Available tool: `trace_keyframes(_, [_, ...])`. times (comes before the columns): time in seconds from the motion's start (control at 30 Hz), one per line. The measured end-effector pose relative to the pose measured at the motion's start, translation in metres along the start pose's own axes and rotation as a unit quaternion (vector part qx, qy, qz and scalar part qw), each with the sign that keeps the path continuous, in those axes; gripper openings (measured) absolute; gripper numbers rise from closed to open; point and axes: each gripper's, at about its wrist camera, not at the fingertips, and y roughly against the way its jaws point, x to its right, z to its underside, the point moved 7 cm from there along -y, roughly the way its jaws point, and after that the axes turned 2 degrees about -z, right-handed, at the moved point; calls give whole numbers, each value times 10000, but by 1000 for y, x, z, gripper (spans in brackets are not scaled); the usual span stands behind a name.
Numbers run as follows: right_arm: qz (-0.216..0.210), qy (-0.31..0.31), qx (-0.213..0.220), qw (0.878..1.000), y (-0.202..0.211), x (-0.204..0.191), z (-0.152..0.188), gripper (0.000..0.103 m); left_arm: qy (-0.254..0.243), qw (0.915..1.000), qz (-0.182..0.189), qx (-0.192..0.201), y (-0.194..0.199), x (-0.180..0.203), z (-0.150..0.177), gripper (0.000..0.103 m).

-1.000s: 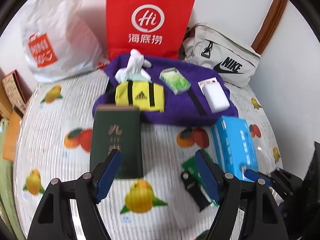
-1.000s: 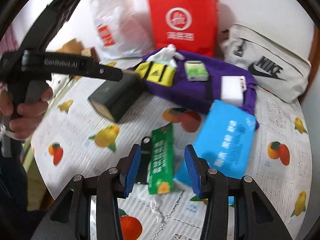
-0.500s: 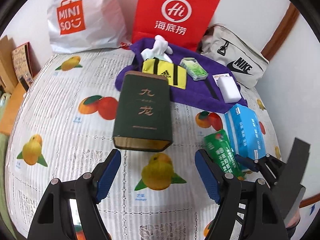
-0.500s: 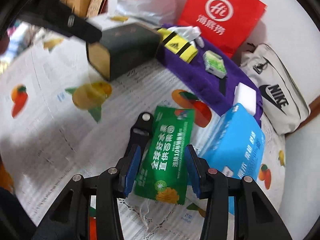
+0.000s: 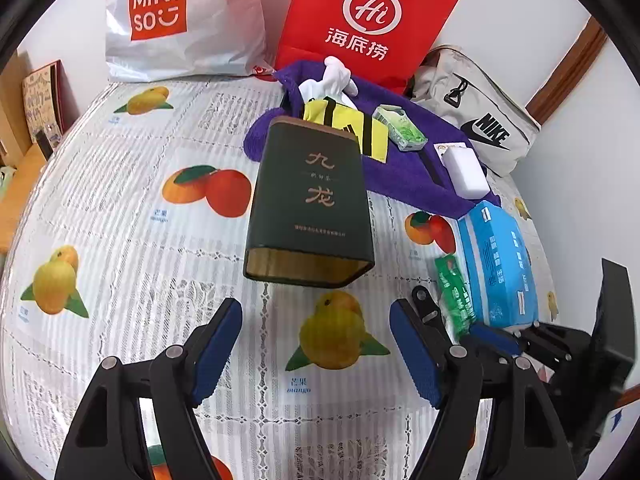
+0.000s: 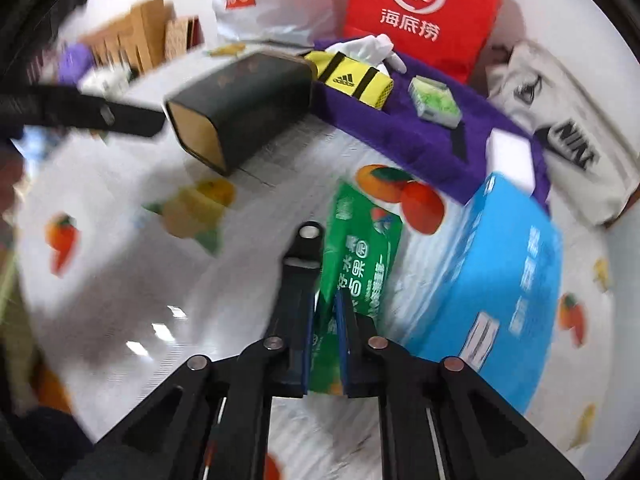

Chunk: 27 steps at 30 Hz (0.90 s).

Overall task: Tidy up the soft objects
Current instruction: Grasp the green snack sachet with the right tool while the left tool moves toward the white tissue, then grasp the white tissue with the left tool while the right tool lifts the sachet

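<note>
Tablecloth (image 5: 120, 208), white with printed fruit, covering the whole work surface; all items below rest on it or against the wall behind it.

Red paper bag (image 5: 368, 20) with white logo, upright against the wall; white plastic shopping bag (image 5: 180, 20) just beside it on its left in the left wrist view; grey waist bag (image 5: 480, 120) slumped against the wall to the right of the red bag.

Purple towel (image 5: 408, 168), spread in front of the red bag; lying on it, from left to right: yellow pouch (image 5: 360, 128) with black straps and white tissue (image 5: 336, 80) bunched at its far end; small green packet (image 5: 400, 128); white block (image 5: 466, 172) at the towel's near right edge.

Dark green box (image 5: 308, 200) with gold characters, lying on its side, open end toward the left camera, far end touching the towel and the yellow pouch.

Blue tissue pack (image 5: 496, 264), lying near the cloth's right edge, just in front of the white block.

Green tissue pack (image 6: 360, 256), the soft item in hand; on the cloth just beside the blue pack, between it and the dark box; near end squeezed flat.

Right gripper (image 6: 326, 344); jaws closing, narrow, pads pressing the near end of the green tissue pack.

Left gripper (image 5: 316, 344); jaws wide, nothing between them; poised above bare cloth just in front of the dark green box.
</note>
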Motion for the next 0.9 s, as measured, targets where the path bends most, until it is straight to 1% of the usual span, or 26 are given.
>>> trace_keyframes(0.03, [-179, -86, 17, 9998, 4, -2, 2, 11, 11, 10000, 21, -12, -1, 0, 1, 75])
trace_keyframes(0.13, [-364, -160, -13, 9992, 5, -9, 9, 11, 9, 10000, 57, -48, -3, 0, 6, 75])
trace_keyframes(0.23, [-108, -114, 4, 9999, 4, -9, 13, 12, -23, 9999, 78, -66, -3, 2, 8, 75])
trace_keyframes(0.27, [-91, -135, 18, 9999, 4, -8, 12, 17, -29, 9999, 84, -72, -4, 2, 9, 75])
trace_keyframes(0.3, [-60, -174, 45, 9998, 5, -6, 10, 28, -34, 9999, 94, -79, -4, 3, 10, 75])
trace_keyframes(0.33, [-15, -191, 73, 9998, 4, -5, 8, 35, -30, 9999, 106, -81, -5, 3, 10, 75])
trace_keyframes(0.37, [88, -175, 121, 9997, 3, -5, 5, 45, -23, 9999, 119, -81, -4, 2, 11, 75])
trace_keyframes(0.43, [247, -121, 114, 9996, -3, -2, 2, 46, -14, 9998, 144, -99, -5, 2, 12, 75])
trace_keyframes(0.47, [322, -100, 55, 9994, -9, -2, 1, 46, -14, 9998, 144, -103, -5, 1, 12, 75])
trace_keyframes(0.53, [486, -65, 22, 9988, -15, 0, -2, 32, -12, 9999, 137, -100, -4, 0, 11, 75])
trace_keyframes(0.57, [599, -56, 46, 9982, -15, 1, -3, 17, -5, 9999, 143, -91, -4, -1, 11, 75])
trace_keyframes(0.6, [679, -71, 64, 9976, -14, 3, -5, 13, 8, 9998, 153, -88, -4, -2, 11, 75])
trace_keyframes(0.67, [527, -197, 105, 9984, -6, 4, -6, 8, 38, 9998, 164, -87, -4, -4, 11, 75])
trace_keyframes(0.7, [506, -223, 139, 9984, -1, 4, -5, 8, 43, 9998, 170, -90, -4, -5, 11, 75])
trace_keyframes(0.83, [301, -135, 171, 9993, 20, -5, 3, 8, 55, 9998, 193, -80, -4, -7, 13, 75])
trace_keyframes(0.9, [106, -78, 89, 9999, 28, -14, 14, 8, 78, 9997, 221, -80, -3, -7, 14, 75])
